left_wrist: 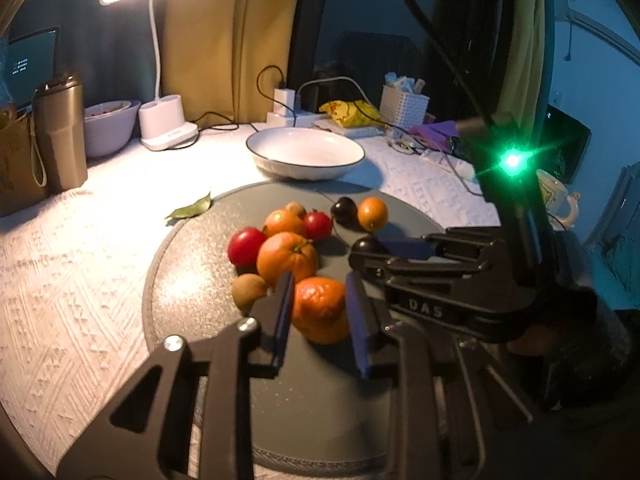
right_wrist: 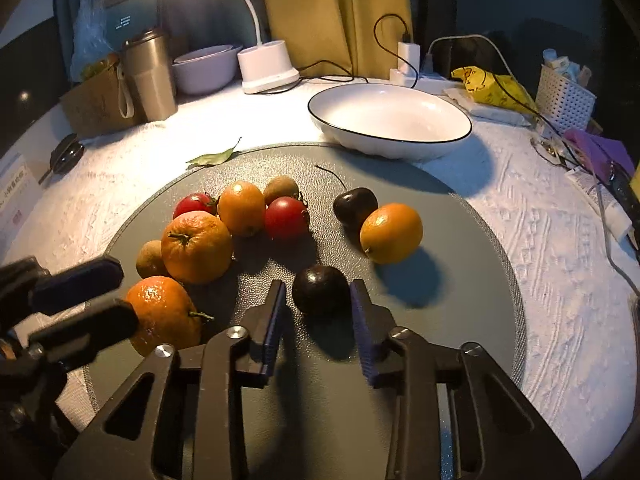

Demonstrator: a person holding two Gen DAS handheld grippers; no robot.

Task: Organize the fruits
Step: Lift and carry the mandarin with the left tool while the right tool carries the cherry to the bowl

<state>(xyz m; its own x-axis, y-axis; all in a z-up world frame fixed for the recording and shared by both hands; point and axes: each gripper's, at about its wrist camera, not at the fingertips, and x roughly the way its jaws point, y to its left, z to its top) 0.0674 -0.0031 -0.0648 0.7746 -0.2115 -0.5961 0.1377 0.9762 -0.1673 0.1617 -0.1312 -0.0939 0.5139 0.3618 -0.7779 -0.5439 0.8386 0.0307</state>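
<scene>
Several fruits lie on a round grey mat [left_wrist: 192,280] [right_wrist: 460,288]. My left gripper [left_wrist: 320,300] stands open around a tangerine [left_wrist: 320,308] [right_wrist: 164,312], its fingers on either side and close to it. My right gripper [right_wrist: 318,304] stands open around a dark cherry [right_wrist: 320,288] [left_wrist: 366,245], not touching it. A second tangerine [right_wrist: 196,246], two red tomatoes [right_wrist: 286,216], small oranges [right_wrist: 390,232], brown longans [right_wrist: 280,188] and another cherry [right_wrist: 354,204] lie further back. An empty white bowl [right_wrist: 392,120] [left_wrist: 306,152] sits beyond the mat.
A green leaf [right_wrist: 214,157] lies at the mat's far-left edge. A lamp base [right_wrist: 266,66], steel tumbler [right_wrist: 150,76], pale bowl [right_wrist: 204,68], charger and cables [right_wrist: 408,56], yellow bag [right_wrist: 484,84] and white basket [right_wrist: 564,96] line the back of the table.
</scene>
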